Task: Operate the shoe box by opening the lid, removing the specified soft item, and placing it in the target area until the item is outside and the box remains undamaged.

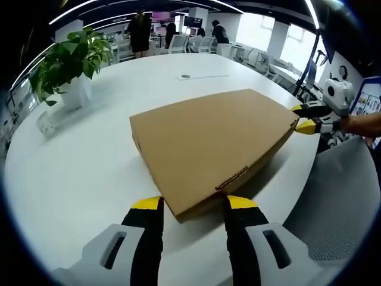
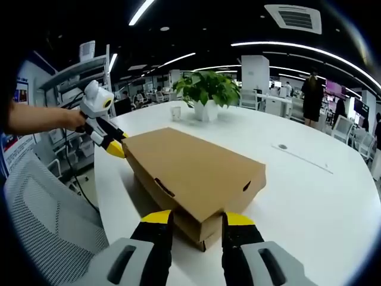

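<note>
Left gripper view; left claw (image 1: 193, 205) astride shoe box (image 1: 211, 140) corner

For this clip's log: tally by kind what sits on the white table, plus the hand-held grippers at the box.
Brown cardboard shoe box, lid shut: 1
Green potted plant in a white pot: 1
Small clear cup beside the plant: 1
Yellow-tipped hand-held gripper: 2, left and right, one at each end of the box
Total: 5

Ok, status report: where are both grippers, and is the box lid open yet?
Left gripper open, jaws astride one end of the shoe box. Right gripper open at the opposite end. Lid shut. Potted plant well clear.
</note>
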A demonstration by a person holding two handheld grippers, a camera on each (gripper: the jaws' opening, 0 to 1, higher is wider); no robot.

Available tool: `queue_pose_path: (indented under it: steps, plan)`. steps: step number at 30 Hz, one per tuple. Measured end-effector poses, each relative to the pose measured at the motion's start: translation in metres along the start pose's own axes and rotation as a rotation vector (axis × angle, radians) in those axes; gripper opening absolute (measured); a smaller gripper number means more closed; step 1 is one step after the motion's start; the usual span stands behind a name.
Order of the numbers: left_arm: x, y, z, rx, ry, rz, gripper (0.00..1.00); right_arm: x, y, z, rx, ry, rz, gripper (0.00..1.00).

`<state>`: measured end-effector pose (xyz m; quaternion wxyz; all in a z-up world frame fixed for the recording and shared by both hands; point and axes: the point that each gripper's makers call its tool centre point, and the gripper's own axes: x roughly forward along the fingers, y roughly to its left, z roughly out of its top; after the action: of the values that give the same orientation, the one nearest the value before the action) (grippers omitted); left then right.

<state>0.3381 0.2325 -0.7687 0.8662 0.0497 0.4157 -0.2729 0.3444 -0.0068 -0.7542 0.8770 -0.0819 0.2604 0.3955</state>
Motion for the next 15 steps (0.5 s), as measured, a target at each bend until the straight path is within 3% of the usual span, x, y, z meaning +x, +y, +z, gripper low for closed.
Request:
queue_pose_path:
  steps: [15]
  plan:
    - [-0.011, 0.001, 0.007, 0.034, -0.017, 0.023, 0.41, -0.003, 0.002, 0.015, -0.042, -0.030, 0.011, 0.29]
